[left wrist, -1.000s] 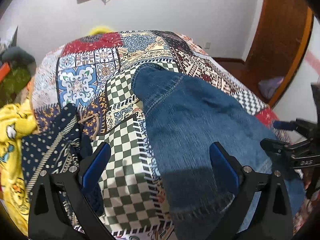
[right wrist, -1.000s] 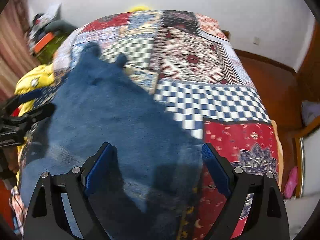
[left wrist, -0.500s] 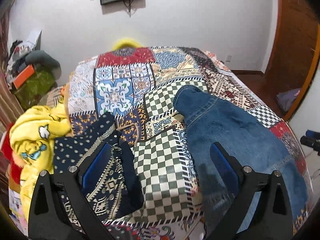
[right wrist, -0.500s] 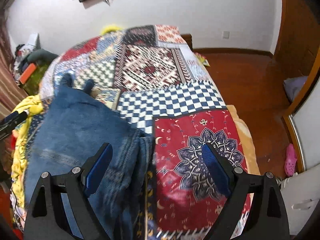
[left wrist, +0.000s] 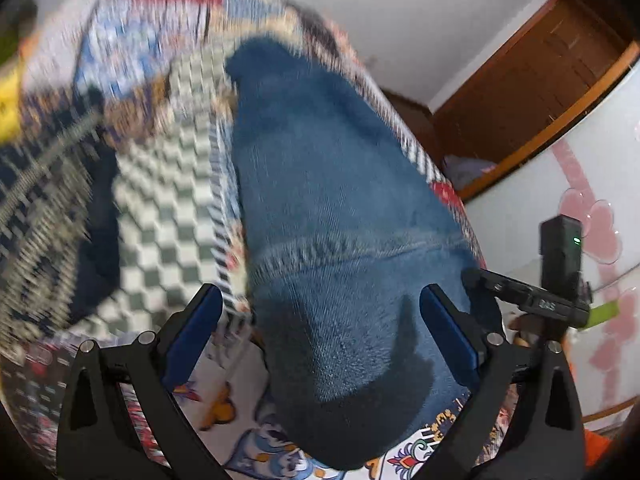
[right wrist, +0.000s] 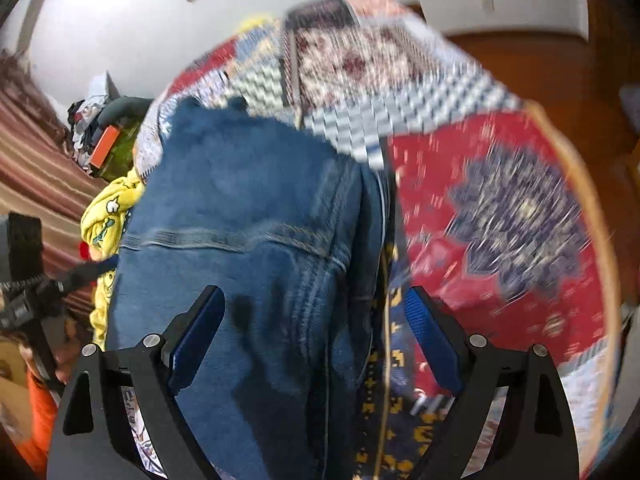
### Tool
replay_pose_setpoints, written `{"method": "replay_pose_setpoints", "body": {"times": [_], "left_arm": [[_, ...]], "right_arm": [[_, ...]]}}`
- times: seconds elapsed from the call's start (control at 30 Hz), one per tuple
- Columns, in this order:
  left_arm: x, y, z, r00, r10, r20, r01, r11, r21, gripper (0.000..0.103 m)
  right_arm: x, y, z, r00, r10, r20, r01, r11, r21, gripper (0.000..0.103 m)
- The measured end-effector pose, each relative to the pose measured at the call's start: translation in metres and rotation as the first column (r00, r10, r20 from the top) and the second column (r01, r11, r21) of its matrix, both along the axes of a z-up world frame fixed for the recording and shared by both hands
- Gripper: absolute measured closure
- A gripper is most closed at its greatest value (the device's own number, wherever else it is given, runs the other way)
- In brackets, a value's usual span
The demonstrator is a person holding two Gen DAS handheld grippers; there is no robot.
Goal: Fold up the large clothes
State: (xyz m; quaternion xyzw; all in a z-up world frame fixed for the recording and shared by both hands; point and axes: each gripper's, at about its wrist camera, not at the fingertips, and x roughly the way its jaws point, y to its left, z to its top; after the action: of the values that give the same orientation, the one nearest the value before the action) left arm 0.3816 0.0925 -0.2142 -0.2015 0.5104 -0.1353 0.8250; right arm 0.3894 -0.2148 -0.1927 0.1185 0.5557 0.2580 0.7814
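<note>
Jeans (left wrist: 340, 216) lie lengthwise on the patchwork bed (left wrist: 168, 200); since half a second ago both cameras have swung back over the denim; left gripper (left wrist: 320, 328) and right gripper (right wrist: 312, 324) fingers spread wide, holding nothing; probably lining up to grasp the near end.

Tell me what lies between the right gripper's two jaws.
In the right wrist view, the blue jeans fill most of the gap of the right gripper, with a strip of the patchwork bedspread beside them; the jaws stand open.

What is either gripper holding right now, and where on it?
Nothing. The left gripper and right gripper are open above the jeans.
</note>
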Motion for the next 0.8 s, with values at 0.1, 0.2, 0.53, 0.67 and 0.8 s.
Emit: {"method": "replay_pose_setpoints", "body": {"times": [0.1,0.2,0.53,0.67,0.8], "left_arm": [[0.013,-0.001,-0.024,0.998,-0.016,-0.065,0.008,0.993,-0.118,0.003],[0.025,0.001,-0.039,0.995,-0.017,-0.103,-0.005,0.979,-0.203,0.003],[0.045,-0.002,-0.059,0.992,-0.021,-0.125,-0.015,0.960,-0.280,0.015],[0.036,0.001,-0.052,0.995,-0.013,-0.103,-0.016,0.961,-0.276,0.030],[0.024,0.011,-0.032,0.997,-0.006,-0.079,-0.017,0.957,-0.290,0.041]], "right_arm": [[0.013,-0.002,-0.020,0.997,0.001,-0.083,0.007,0.995,0.098,0.013],[0.026,-0.005,-0.031,0.990,0.003,-0.143,0.020,0.986,0.163,0.013],[0.039,0.012,-0.036,0.974,0.065,-0.216,-0.012,0.971,0.238,0.023],[0.031,0.011,-0.030,0.974,0.047,-0.220,0.004,0.974,0.228,0.044],[0.021,0.020,-0.011,0.977,0.049,-0.206,-0.005,0.979,0.206,0.068]]}}
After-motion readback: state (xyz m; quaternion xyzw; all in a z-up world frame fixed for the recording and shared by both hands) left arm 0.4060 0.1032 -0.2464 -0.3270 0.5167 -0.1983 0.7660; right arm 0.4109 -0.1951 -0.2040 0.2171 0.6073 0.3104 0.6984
